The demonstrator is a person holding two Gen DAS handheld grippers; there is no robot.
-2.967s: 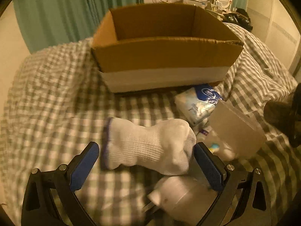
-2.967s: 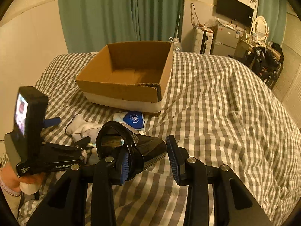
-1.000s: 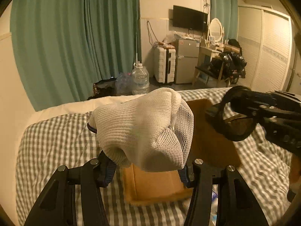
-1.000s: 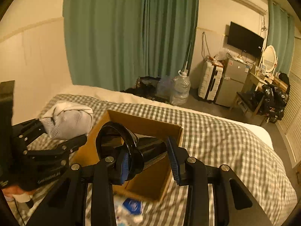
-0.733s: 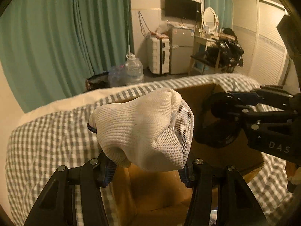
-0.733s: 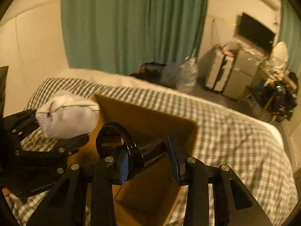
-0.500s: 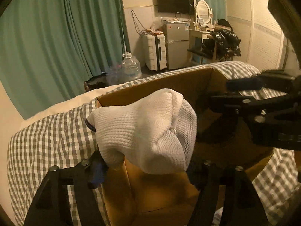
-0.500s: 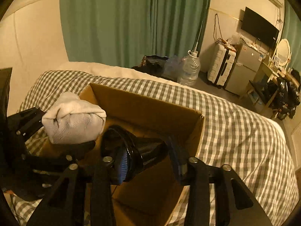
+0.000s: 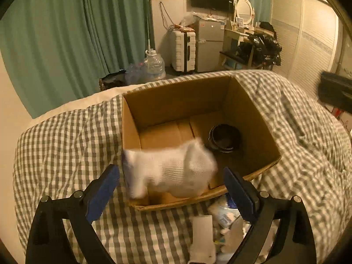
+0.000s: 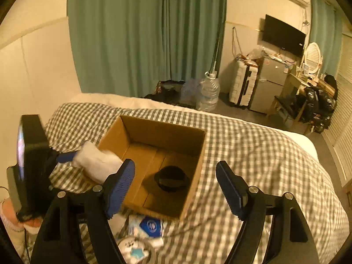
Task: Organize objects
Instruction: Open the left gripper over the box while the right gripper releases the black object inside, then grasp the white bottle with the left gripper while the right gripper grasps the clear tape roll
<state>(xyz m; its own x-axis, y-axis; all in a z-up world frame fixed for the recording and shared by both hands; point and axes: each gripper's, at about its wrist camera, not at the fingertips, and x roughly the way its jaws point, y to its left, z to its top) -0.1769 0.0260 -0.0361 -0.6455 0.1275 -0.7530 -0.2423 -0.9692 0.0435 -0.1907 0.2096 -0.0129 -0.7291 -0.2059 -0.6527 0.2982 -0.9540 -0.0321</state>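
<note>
Resting on checked bedspread [image 9: 66,145]: cardboard box [image 9: 259,118] | green curtains [image 10: 145,35] behind | both claws released

Left tool [image 9: 171,180] and right tool [image 10: 176,184]: black plastic frames, silver screws at the joints, blue ribbed pads [image 10: 120,189]. Left unit carried a lit screen. Person's left hand [image 10: 8,215]: bare skin, pale cuff.

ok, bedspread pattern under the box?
Grey-and-white gingham check on the bedspread, under the cardboard box. Clearest in the right wrist view.
</note>
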